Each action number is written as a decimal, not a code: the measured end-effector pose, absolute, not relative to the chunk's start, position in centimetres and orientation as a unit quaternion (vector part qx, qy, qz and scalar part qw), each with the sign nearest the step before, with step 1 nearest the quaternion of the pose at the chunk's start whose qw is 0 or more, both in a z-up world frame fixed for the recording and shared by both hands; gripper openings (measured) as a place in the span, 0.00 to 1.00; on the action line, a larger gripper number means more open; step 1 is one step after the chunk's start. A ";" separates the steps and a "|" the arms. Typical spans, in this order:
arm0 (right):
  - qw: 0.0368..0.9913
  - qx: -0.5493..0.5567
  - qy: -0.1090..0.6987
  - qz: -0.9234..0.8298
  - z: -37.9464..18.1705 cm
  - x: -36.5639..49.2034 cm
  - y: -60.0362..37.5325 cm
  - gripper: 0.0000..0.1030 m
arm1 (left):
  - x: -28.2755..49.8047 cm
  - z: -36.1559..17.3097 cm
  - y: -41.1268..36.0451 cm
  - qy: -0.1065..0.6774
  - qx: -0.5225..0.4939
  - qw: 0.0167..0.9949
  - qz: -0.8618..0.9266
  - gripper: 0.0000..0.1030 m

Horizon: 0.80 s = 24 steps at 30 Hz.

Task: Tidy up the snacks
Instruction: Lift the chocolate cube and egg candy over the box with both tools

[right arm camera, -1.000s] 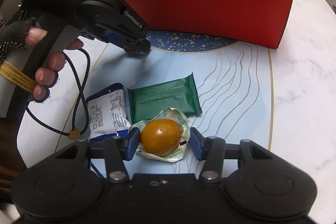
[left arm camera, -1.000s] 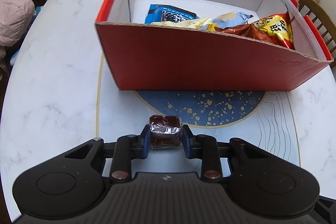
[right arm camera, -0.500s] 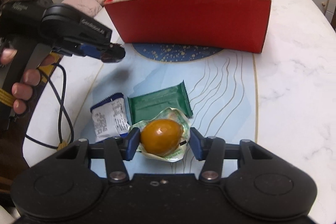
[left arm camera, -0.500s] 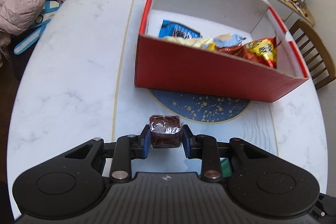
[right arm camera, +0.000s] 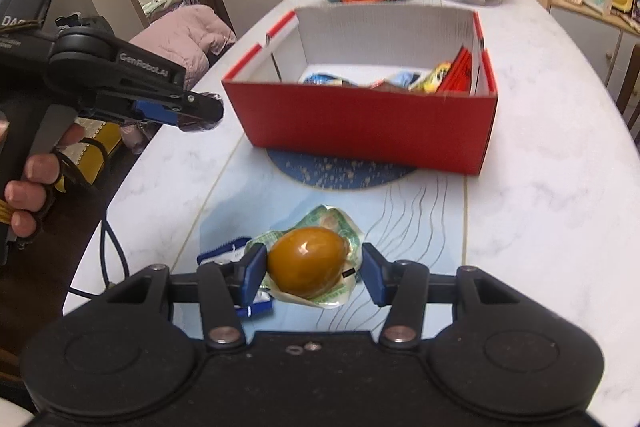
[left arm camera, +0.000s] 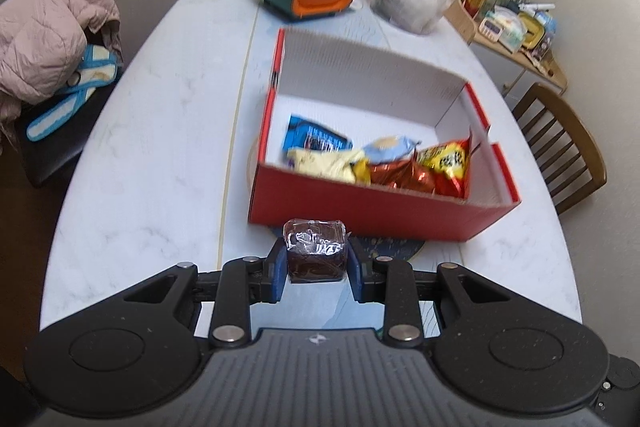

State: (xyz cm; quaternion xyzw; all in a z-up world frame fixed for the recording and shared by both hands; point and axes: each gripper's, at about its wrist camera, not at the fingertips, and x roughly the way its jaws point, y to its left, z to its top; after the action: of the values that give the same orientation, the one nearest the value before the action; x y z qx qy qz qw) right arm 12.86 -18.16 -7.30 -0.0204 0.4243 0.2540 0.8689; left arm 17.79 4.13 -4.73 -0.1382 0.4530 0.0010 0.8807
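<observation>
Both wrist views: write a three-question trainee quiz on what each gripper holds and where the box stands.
1. True or false: the left gripper is shut on a dark brown wrapped snack.
2. The right gripper holds: A) a green packet, B) a wrapped amber egg-shaped snack, C) nothing.
3. Fill in: the red box stands partly on a round ____ mat with gold speckles.

Key: 1 true. 2 B. 3 blue.
</observation>
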 end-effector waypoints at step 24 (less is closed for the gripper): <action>0.905 -0.086 0.335 0.248 -0.4 20.4 -16.2 0.49 | 22.8 0.0 4.7 0.402 -0.096 0.911 0.018 0.29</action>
State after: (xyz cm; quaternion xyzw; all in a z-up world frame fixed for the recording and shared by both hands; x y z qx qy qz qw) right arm 20.35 -16.19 -0.36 -0.0864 0.3348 0.2478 0.9050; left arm 22.76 4.71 -0.02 -0.0961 0.4017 0.0179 0.9106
